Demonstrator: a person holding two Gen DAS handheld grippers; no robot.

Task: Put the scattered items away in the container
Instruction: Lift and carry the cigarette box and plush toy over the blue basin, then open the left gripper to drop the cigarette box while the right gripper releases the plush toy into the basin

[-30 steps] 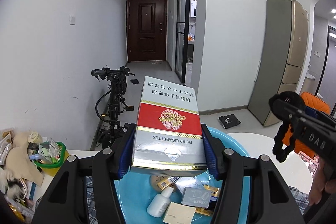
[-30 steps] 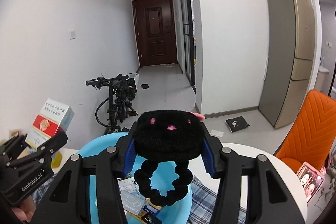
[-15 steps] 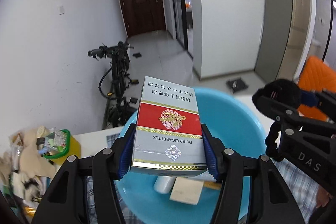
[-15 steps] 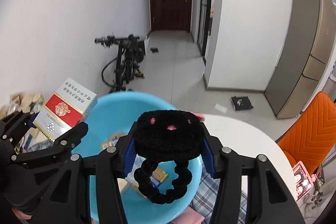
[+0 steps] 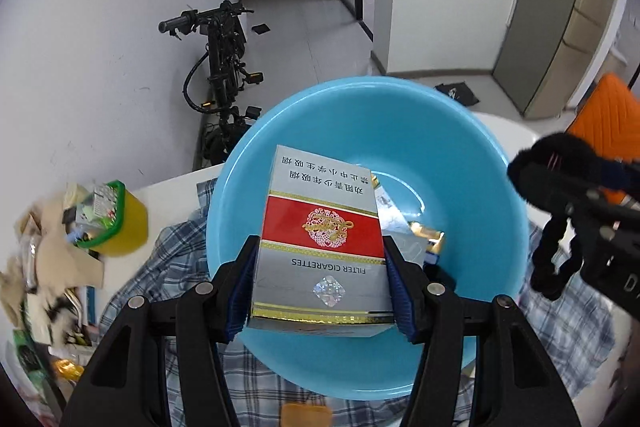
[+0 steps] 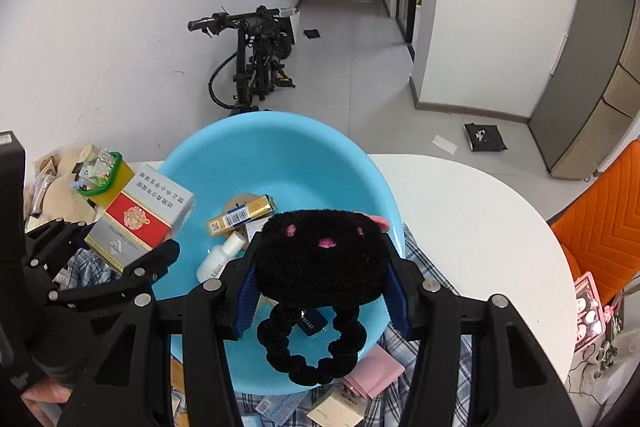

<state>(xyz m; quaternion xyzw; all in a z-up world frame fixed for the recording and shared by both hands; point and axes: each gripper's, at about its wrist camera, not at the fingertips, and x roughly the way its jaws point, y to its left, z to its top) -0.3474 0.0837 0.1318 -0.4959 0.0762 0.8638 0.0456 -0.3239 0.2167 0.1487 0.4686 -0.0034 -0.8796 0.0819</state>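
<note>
My left gripper is shut on a silver and red cigarette carton, held over the blue basin. In the right wrist view the same carton hangs above the basin's left rim. My right gripper is shut on a fluffy black hair scrunchie with pink marks, its loop dangling over the basin's near side. The scrunchie also shows at the right of the left wrist view. Inside the basin lie a gold pack, a white bottle and other small boxes.
The basin sits on a plaid cloth on a white round table. A yellow tub with green rim and piled clutter stand at the left. Pink cards lie by the basin's near edge. An orange chair stands at the right.
Both grippers have tipped downward and sunk toward the basin, which now fills the middle of both views. Carton and scrunchie stay gripped as before.
</note>
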